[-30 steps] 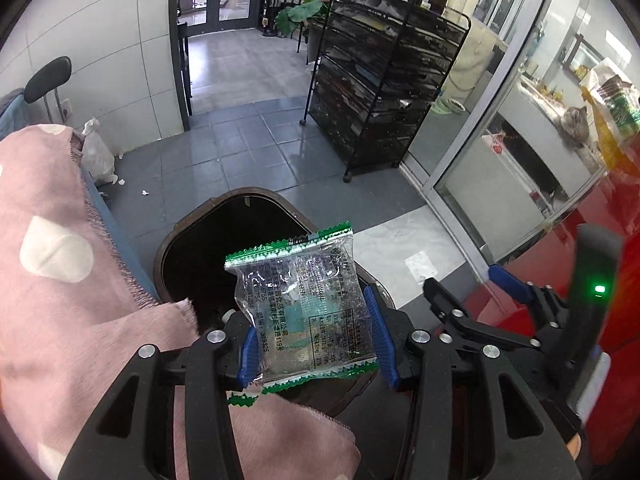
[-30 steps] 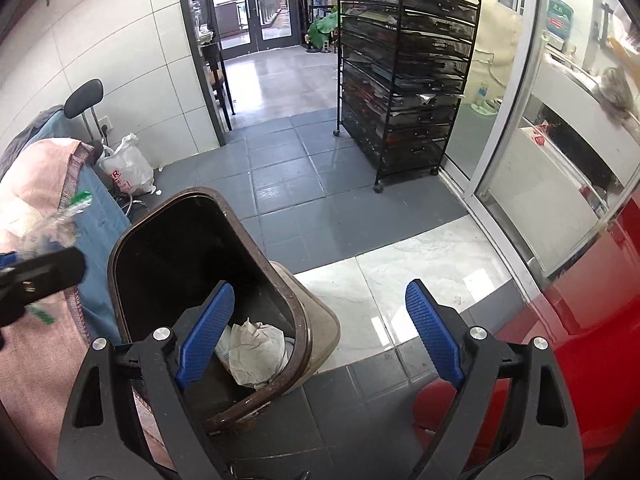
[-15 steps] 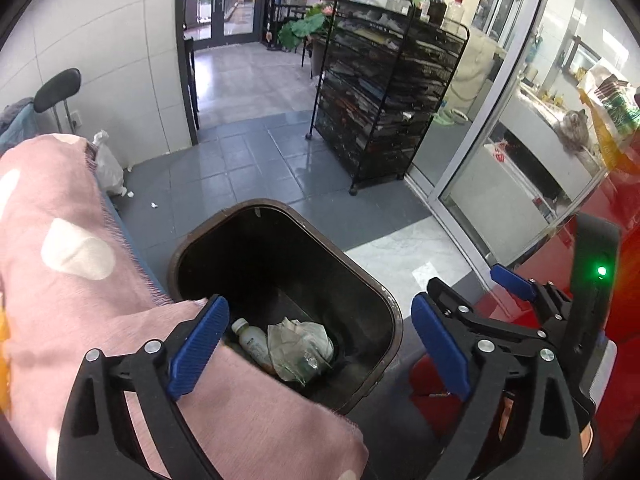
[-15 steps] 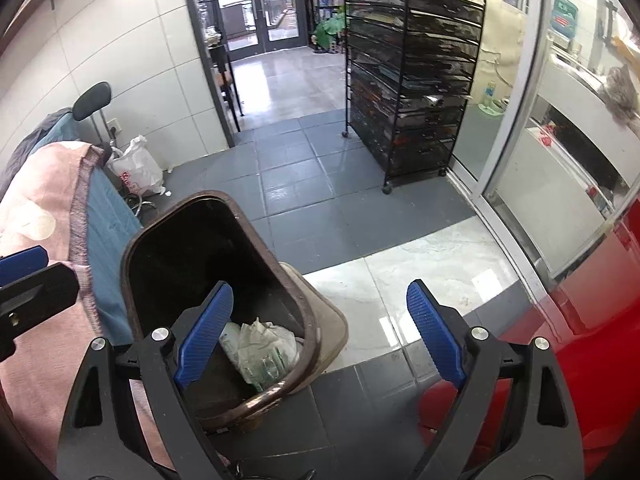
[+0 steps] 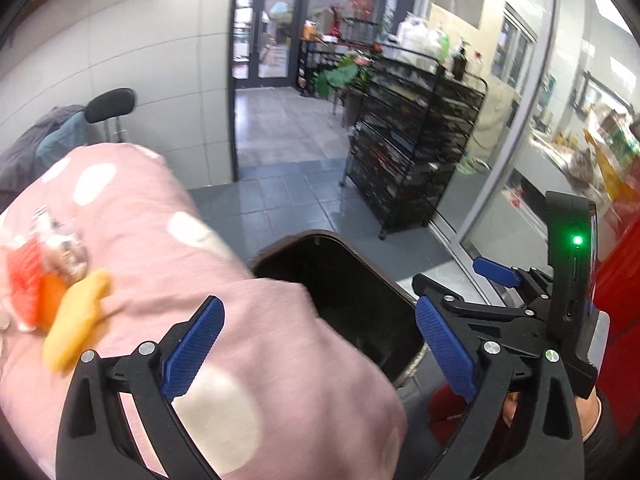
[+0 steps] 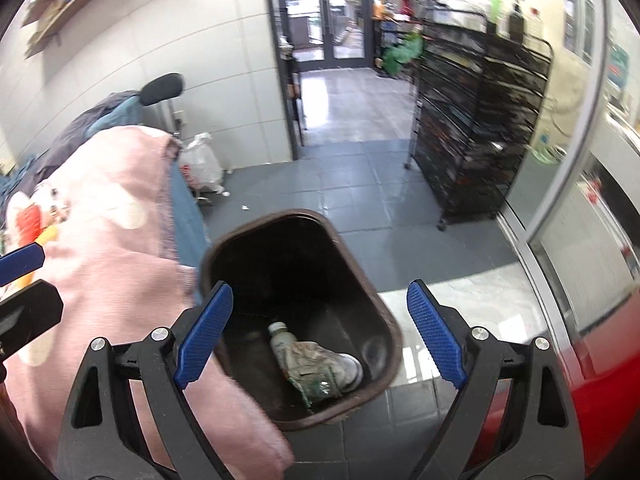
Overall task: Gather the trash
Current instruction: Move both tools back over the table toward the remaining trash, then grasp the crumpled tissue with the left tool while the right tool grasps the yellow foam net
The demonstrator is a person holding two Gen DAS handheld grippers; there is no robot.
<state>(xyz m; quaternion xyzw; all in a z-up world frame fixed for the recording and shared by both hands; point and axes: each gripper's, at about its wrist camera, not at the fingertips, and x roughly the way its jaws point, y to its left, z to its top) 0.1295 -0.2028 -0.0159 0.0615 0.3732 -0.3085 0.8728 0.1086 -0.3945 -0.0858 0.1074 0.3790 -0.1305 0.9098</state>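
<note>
Pink spotted blanket [image 5: 224, 320] is filling the left view; the left tongs [image 5: 316, 344], jaws just opened, are holding nothing, with more trash [image 5: 52, 276] lying there. Right view: right tongs [image 6: 320, 328] gaping empty over the brown bin [image 6: 384, 320], positioned beside for drops, wrapper [image 6: 316, 364] inside.

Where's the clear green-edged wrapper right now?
In the right wrist view the wrapper lies at the bottom of the brown bin, on crumpled paper beside a plastic bottle. Neither gripper holds it.

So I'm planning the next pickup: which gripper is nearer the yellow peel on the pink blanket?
Left. The left gripper is beside the yellow peel; the right gripper is over the trash bin.
</note>
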